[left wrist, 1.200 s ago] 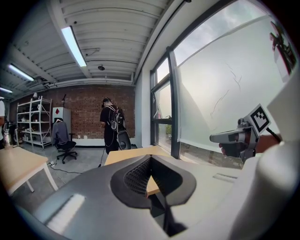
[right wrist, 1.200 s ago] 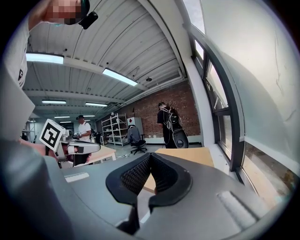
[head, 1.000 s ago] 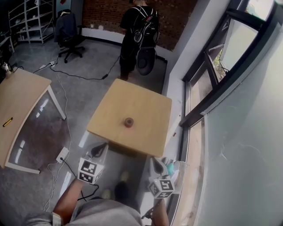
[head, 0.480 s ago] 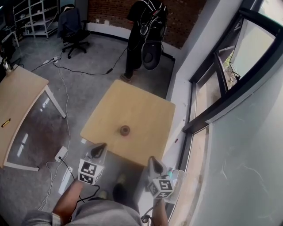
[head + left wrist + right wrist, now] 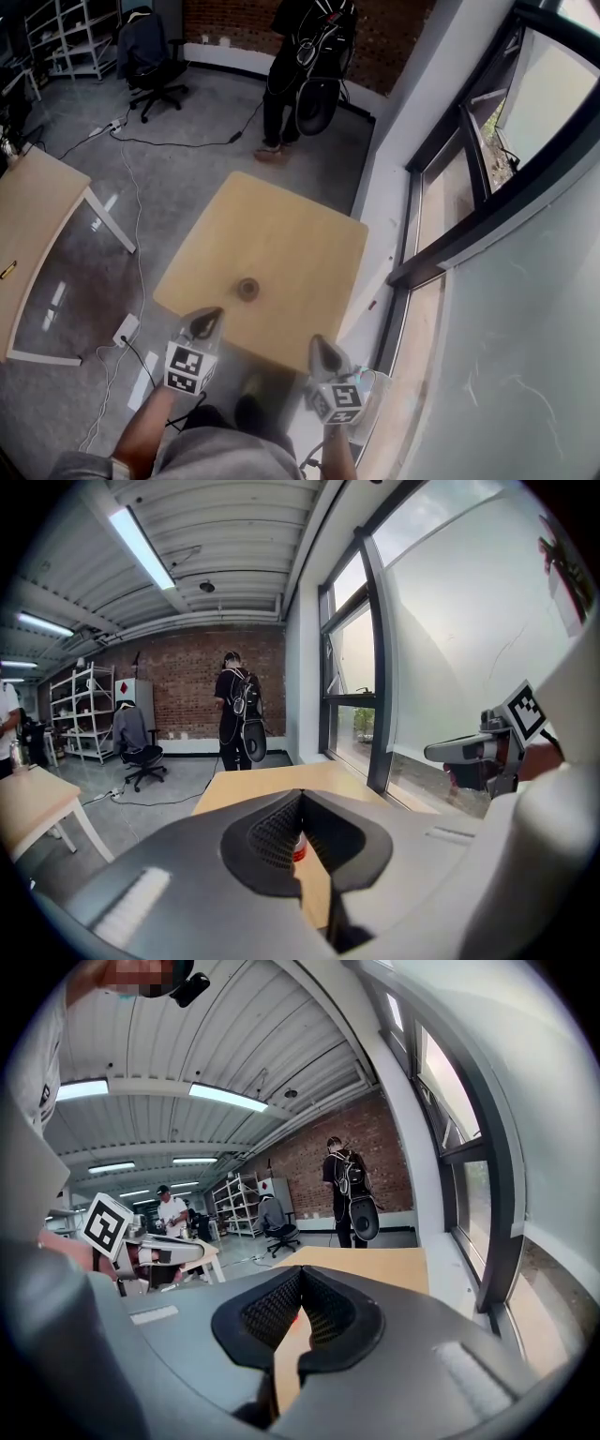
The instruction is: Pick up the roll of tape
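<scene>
The roll of tape (image 5: 247, 288), small, round and reddish-brown, lies flat near the front of a square wooden table (image 5: 300, 234). My left gripper (image 5: 208, 319) hovers at the table's near edge, just short of the roll and slightly left of it, jaws shut and empty. My right gripper (image 5: 322, 342) is also shut and empty, at the near edge to the right of the roll. In the left gripper view a red sliver of the roll (image 5: 298, 847) shows behind the shut left gripper (image 5: 300, 794). In the right gripper view the right gripper (image 5: 300, 1271) hides most of the table (image 5: 375, 1265).
A person with a backpack (image 5: 305, 66) stands beyond the table's far side. A second wooden table (image 5: 37, 216) stands to the left, an office chair (image 5: 150, 66) at the back left. Cables and a power strip (image 5: 125, 328) lie on the floor. A window wall (image 5: 450, 216) runs along the right.
Both grippers have come forward from short of the table to its near edge. The roll now lies closer to the left gripper's tips. The person at the back has shifted slightly.
</scene>
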A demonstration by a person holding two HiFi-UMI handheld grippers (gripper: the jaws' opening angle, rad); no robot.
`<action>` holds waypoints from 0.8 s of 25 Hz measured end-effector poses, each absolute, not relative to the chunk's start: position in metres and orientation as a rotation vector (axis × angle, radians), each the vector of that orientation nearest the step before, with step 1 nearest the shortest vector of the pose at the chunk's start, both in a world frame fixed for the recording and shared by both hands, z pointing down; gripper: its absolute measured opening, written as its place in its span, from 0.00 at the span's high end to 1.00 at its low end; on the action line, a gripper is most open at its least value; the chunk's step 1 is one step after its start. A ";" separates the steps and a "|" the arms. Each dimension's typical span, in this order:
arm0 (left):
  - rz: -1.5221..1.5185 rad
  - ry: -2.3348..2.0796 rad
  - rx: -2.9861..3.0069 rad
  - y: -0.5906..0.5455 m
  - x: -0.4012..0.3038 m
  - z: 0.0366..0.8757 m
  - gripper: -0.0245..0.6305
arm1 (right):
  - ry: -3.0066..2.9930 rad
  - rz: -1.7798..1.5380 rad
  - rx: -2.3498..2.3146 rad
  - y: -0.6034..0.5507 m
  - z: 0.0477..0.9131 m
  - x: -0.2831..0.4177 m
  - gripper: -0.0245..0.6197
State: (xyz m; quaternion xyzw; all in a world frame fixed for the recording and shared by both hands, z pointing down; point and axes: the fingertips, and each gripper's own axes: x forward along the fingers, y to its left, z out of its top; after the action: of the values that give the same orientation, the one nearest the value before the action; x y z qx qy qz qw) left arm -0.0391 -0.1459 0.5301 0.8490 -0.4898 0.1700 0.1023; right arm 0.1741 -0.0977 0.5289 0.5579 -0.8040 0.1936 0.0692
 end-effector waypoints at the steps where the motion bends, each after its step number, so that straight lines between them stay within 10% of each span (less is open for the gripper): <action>1: 0.508 -1.453 2.505 -0.148 -0.036 0.531 0.96 | -2.421 0.585 1.679 -0.101 0.531 0.179 0.94; 20: 0.631 -1.435 2.497 -0.212 -0.010 0.581 0.96 | -2.366 0.715 1.642 -0.151 0.585 0.201 0.94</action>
State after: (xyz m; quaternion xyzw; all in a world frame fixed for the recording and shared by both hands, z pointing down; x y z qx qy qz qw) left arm -0.0102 -0.2122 0.5814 0.8430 -0.4845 0.2130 0.0966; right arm 0.2010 -0.1507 0.5847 0.5512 -0.7943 0.2401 0.0867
